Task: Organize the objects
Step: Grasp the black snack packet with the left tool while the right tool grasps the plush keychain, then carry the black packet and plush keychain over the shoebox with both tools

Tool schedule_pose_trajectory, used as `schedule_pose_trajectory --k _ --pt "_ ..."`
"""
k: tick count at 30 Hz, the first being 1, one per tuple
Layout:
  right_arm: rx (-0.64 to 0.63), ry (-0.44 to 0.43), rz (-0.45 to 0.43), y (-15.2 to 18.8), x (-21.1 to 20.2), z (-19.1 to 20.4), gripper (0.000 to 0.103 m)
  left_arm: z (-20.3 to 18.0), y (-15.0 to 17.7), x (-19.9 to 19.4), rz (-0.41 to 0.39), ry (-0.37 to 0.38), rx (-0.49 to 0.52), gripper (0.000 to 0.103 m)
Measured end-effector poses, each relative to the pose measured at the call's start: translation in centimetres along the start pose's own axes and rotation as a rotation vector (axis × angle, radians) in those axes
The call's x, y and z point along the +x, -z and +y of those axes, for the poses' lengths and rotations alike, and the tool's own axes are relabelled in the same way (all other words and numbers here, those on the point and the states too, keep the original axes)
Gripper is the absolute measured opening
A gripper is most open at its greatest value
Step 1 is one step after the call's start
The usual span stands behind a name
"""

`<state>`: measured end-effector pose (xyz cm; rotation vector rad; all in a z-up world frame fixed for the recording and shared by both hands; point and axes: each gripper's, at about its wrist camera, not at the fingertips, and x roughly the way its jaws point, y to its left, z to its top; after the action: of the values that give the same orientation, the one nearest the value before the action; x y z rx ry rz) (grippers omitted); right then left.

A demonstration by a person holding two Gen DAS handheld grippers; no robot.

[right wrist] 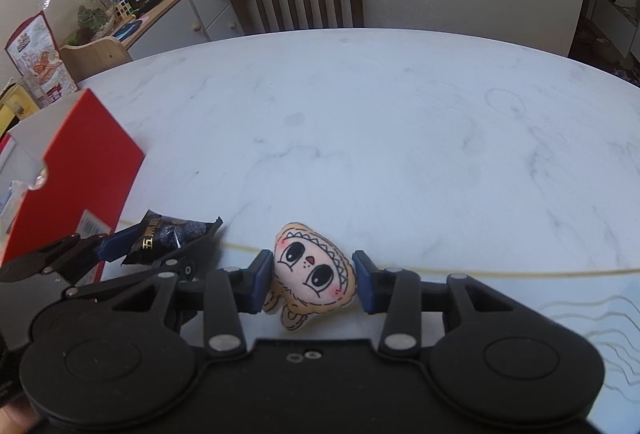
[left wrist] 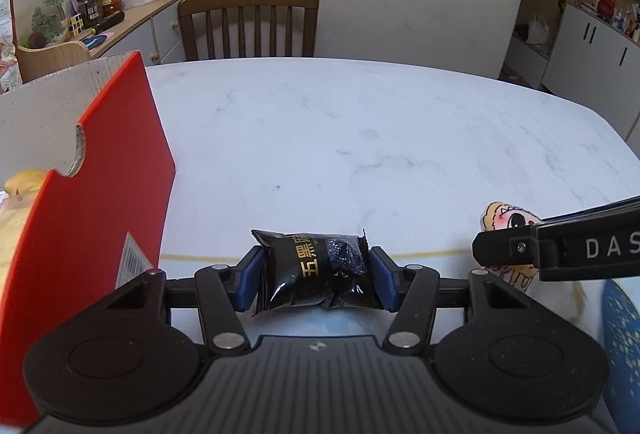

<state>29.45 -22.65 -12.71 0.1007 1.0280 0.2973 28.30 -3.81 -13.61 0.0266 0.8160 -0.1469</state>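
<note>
The black packet [left wrist: 316,270] is pinched by its two ends in the left claw [left wrist: 316,276], just above the bench [left wrist: 360,138] and right of the red box [left wrist: 100,202]. The right claw [right wrist: 314,282] brackets the doll [right wrist: 314,274], pads at its sides, grip not certain. Lift the packet clear of the box wall before moving left, then release over the opening.

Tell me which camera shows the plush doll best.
The right wrist view: the plush doll sits whole and face-on between the right hand-held gripper pads. The left wrist view shows only part of the doll, at the right edge, behind that hand-held gripper's finger.
</note>
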Motion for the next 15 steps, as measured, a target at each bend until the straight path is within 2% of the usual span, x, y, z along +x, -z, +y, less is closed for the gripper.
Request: schedule_pose_trajectory --k 15 --pt "-0.014 -0.051 -0.02 2.8 -6.9 2.5 0.042 0.4 1.4 -8.0 -0.008 0.087 0.019 0.055"
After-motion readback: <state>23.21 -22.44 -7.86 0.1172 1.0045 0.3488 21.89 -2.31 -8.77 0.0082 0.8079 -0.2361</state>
